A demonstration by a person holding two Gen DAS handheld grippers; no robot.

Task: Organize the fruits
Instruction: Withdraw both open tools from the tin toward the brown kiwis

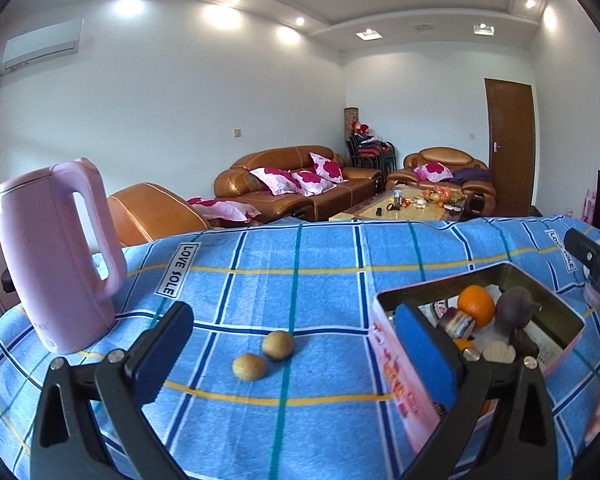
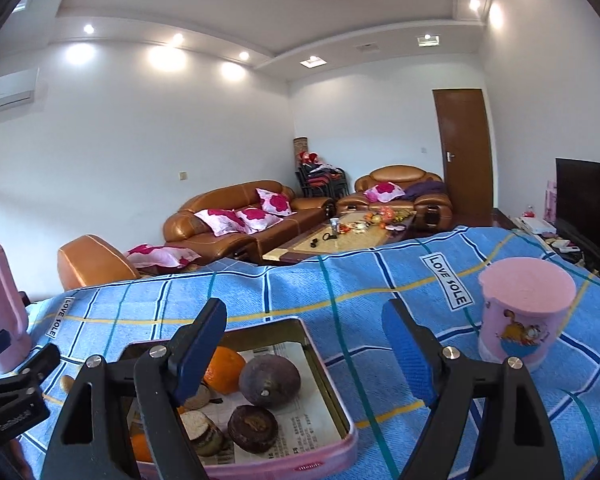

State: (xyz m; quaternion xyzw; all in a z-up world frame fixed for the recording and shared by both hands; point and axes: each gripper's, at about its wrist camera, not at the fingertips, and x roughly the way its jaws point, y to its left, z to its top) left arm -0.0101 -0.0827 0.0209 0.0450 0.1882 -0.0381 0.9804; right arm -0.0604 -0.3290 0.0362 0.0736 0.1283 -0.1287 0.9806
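Note:
Two small tan round fruits [image 1: 249, 367] [image 1: 277, 345] lie on the blue checked cloth. My left gripper [image 1: 296, 344] is open and empty, its fingers either side of them and above. A pink rectangular tin [image 1: 404, 376] sits to the right, holding an orange [image 1: 476, 305], a dark purple fruit [image 1: 514, 308] and other pieces. In the right wrist view the tin [image 2: 332, 392] lies below my open, empty right gripper [image 2: 308, 348], with the orange [image 2: 225, 369], the purple fruit [image 2: 270, 380] and a dark brown piece [image 2: 253, 428] inside.
A pink kettle [image 1: 56, 256] stands at the left of the table. A pink lidded cup [image 2: 524, 312] stands at the right. The table's far edge [image 1: 300, 226] drops to a living room with sofas. The other gripper shows at the right edge [image 1: 596, 264].

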